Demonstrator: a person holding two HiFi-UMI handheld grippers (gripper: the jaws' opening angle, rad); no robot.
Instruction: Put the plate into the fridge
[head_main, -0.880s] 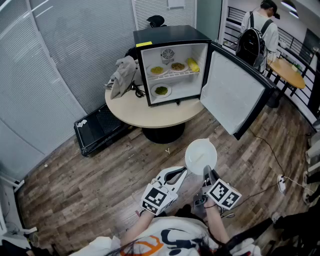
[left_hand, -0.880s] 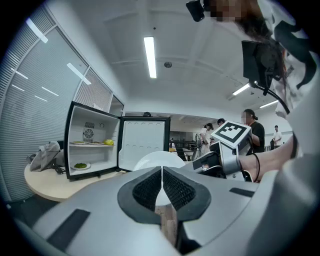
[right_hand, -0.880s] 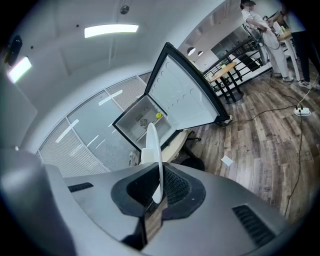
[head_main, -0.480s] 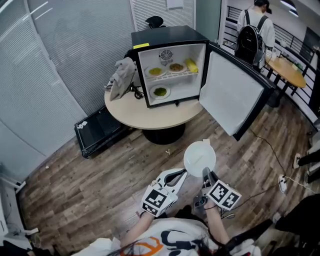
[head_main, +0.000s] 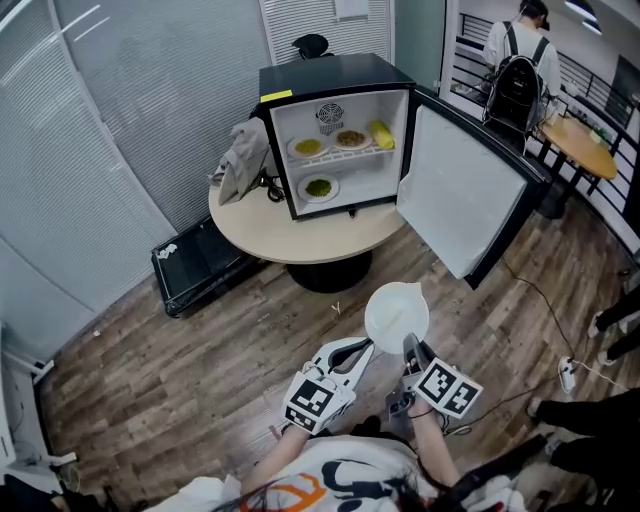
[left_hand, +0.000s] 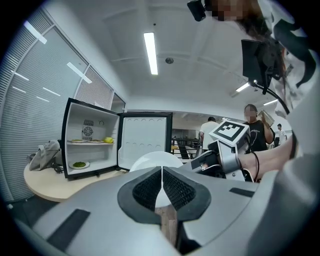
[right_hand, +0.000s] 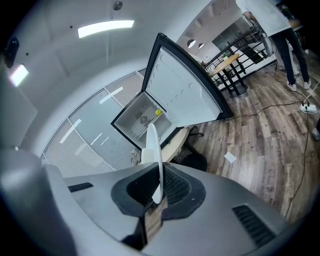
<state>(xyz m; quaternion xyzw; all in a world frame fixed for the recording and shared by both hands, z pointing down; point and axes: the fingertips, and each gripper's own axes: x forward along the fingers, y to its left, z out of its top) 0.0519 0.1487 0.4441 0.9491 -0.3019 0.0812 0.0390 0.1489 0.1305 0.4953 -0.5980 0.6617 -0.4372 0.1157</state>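
A white empty plate (head_main: 397, 313) is held by its near rim in my right gripper (head_main: 412, 350), which is shut on it. In the right gripper view the plate (right_hand: 154, 150) stands edge-on between the pads (right_hand: 170, 186). My left gripper (head_main: 366, 346) hangs just left of the plate, shut with nothing in it; its pads (left_hand: 172, 189) meet, and the plate (left_hand: 150, 161) shows beyond them. Ahead, a black mini fridge (head_main: 335, 75) stands on a round table (head_main: 300, 235), its door (head_main: 455, 185) swung open to the right. Plates of food sit on its shelf and floor.
A grey cloth (head_main: 240, 155) lies on the table left of the fridge. A black case (head_main: 200, 260) rests on the wood floor by the blinds. A person with a backpack (head_main: 520, 70) stands at a second table (head_main: 578, 145). A cable and plug (head_main: 568, 372) lie at the right.
Both grippers and the plate keep almost the same place. The person with the backpack has shifted slightly right, and someone's legs have come into view at the right edge.
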